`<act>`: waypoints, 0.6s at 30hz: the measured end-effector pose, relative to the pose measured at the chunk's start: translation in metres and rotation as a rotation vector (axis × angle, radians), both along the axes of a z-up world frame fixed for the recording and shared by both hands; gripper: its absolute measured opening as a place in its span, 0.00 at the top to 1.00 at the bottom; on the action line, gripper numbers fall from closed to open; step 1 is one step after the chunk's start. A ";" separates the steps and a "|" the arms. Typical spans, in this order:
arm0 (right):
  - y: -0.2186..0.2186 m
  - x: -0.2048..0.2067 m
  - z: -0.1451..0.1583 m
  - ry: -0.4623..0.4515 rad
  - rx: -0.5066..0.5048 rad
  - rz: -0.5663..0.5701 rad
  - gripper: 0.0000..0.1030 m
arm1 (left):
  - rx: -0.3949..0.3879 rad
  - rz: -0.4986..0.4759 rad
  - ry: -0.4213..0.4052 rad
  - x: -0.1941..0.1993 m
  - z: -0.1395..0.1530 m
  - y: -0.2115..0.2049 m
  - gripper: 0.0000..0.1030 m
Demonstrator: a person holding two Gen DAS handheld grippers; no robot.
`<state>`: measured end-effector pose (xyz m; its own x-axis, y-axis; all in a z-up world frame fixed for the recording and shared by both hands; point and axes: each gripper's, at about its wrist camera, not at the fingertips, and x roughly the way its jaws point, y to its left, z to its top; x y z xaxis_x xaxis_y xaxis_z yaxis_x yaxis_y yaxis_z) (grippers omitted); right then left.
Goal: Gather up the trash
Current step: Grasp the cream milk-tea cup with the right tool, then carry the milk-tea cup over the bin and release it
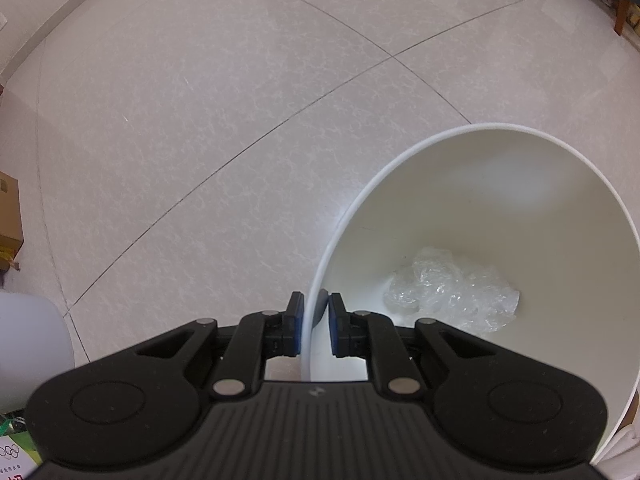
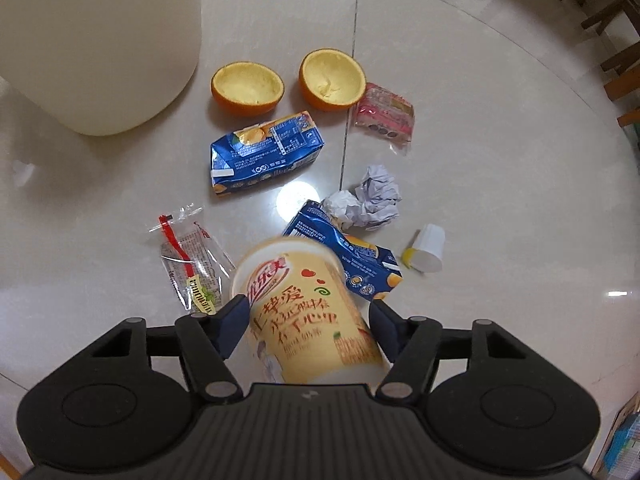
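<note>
My left gripper [image 1: 316, 320] is shut on the rim of a white bin [image 1: 500, 128], one pad inside the wall and one outside. Crumpled clear plastic [image 1: 452, 292] lies at the bin's bottom. My right gripper [image 2: 308, 316] points down at the floor and is shut on a yellow milk-tea cup [image 2: 308, 312], which tilts away from the camera above the litter. Below it lie two blue juice cartons [image 2: 266, 150] [image 2: 360, 260], two hollow orange halves [image 2: 248, 88] [image 2: 334, 80], crumpled paper [image 2: 368, 200], a pink wrapper [image 2: 384, 114] and a clear wrapper [image 2: 188, 256].
A small white cup with a yellow end [image 2: 426, 248] lies right of the cartons. The white bin's side [image 2: 100, 40] fills the upper left of the right wrist view. Wooden chair legs [image 2: 616, 60] stand at the far right, a cardboard box [image 1: 10, 216] at the left edge.
</note>
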<state>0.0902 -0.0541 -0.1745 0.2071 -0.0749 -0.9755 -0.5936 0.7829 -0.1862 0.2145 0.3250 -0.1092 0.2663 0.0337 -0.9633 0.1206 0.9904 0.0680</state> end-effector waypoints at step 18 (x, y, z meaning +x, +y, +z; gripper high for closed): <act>0.052 0.021 0.176 -0.119 0.095 0.127 0.33 | 0.005 0.006 0.000 0.000 0.000 -0.001 0.89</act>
